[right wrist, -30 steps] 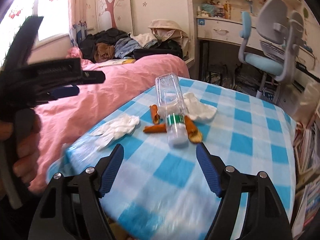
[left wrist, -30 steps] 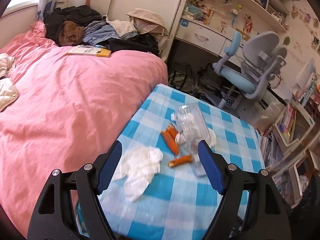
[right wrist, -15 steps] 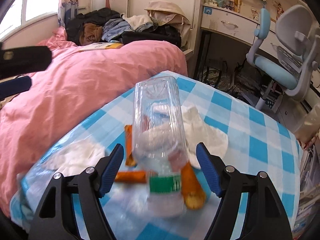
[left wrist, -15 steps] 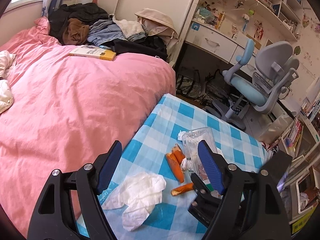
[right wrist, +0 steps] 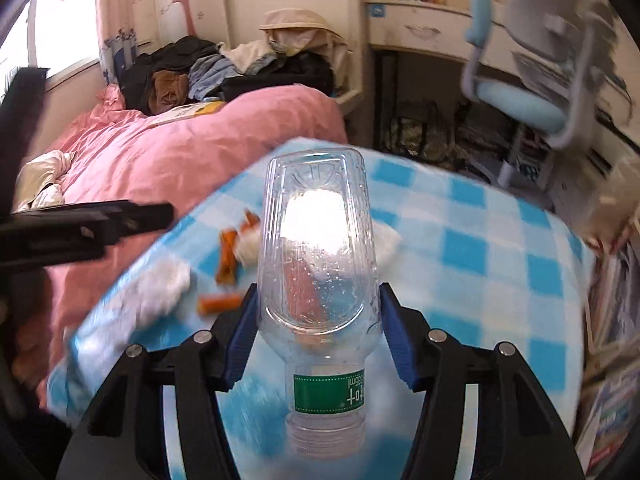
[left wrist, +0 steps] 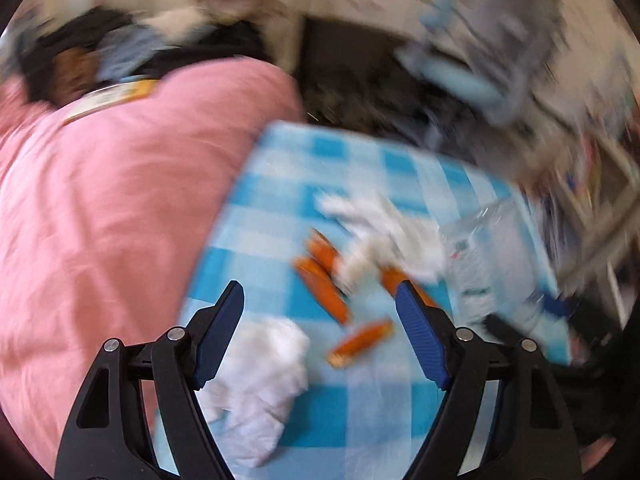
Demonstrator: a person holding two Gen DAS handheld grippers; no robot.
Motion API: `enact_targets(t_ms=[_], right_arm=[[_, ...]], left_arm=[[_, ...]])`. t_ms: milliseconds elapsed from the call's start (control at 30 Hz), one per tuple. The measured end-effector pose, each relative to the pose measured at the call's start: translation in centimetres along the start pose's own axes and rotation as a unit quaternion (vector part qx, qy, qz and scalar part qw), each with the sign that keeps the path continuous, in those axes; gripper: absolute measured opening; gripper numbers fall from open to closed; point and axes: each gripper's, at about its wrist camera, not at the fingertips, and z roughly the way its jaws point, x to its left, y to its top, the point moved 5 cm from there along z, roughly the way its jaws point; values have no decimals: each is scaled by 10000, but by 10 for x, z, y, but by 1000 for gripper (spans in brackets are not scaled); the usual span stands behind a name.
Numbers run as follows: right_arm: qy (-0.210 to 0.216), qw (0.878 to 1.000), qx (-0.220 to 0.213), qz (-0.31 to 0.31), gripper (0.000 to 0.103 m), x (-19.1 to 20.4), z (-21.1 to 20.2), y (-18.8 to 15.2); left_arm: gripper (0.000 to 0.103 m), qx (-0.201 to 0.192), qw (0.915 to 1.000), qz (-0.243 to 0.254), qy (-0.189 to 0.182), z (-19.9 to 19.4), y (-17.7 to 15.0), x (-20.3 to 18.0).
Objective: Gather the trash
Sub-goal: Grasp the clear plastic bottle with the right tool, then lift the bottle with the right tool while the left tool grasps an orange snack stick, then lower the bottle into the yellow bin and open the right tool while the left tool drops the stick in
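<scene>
While both views carry motion blur, the right gripper (right wrist: 316, 328) reads clearly: its blue pads (right wrist: 239, 344) press on either side of a clear plastic bottle (right wrist: 318, 264), closed onto its lower body, cap end nearest the camera, green label band just behind the cap, base pointing away. Whether the bottle touches the checked tablecloth (right wrist: 480, 280) or hangs above it cannot be told.

Left gripper (left wrist: 320, 320): fingers spread wide, nothing between them, over the near part of the cloth.

Relative to the bottle, right wrist view:
- Just left, on the cloth: orange snack wrappers (right wrist: 226, 256), several pieces, blurred.
- Farther left, near the cloth's edge: crumpled white tissue (right wrist: 160, 288).
- Behind it, partly seen through the plastic: a second white tissue (right wrist: 386, 240).
- Left, off the cloth: dark bar of the left gripper.
- Beyond and left: pink bed (right wrist: 168, 160), with a yellow book (right wrist: 188, 112) and a clothes heap (right wrist: 224, 72) at its far end.
- Beyond and right: blue-grey desk chair (right wrist: 528, 80).

Left wrist view: near tissue (left wrist: 260, 380) lies between the fingers, wrappers (left wrist: 324, 288) just past it.
</scene>
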Motion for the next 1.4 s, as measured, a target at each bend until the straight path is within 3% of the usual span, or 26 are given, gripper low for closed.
enact_targets(t_ms=[100, 233, 400, 500, 533, 567, 600, 767, 1100, 1400], right_arm=[[78, 9992, 174, 341, 57, -19, -13, -22], [162, 9983, 292, 467, 57, -24, -11, -27], [319, 9976, 395, 473, 57, -21, -8, -32], [395, 9973, 411, 456, 57, -20, -7, -33], [411, 9973, 415, 451, 57, -20, -8, -34], [430, 9972, 424, 443, 57, -20, -7, -35], [447, 9971, 432, 437, 57, -19, -7, -35], [512, 9969, 410, 424, 57, -16, -9, -35], [624, 9964, 116, 558, 57, -7, -31, -41], [989, 9911, -519, 723, 57, 25, -78, -66]], left_arm=[[75, 339, 9928, 1128, 240, 26, -19, -38], [67, 711, 9840, 1604, 308, 49, -37, -57], [52, 1039, 9847, 1355, 337, 68, -43, -44], [43, 1036, 9886, 1082, 114, 73, -40, -38], [35, 1027, 9894, 1026, 53, 73, -38, -38], [21, 1035, 9893, 1030, 21, 73, -38, -38], [15, 1078, 9888, 1031, -45, 73, -37, -39], [13, 1232, 9871, 988, -276, 67, -42, -43], [13, 413, 9952, 647, -604, -10, -45, -55], [13, -271, 9947, 139, -982, -79, -72, -45]])
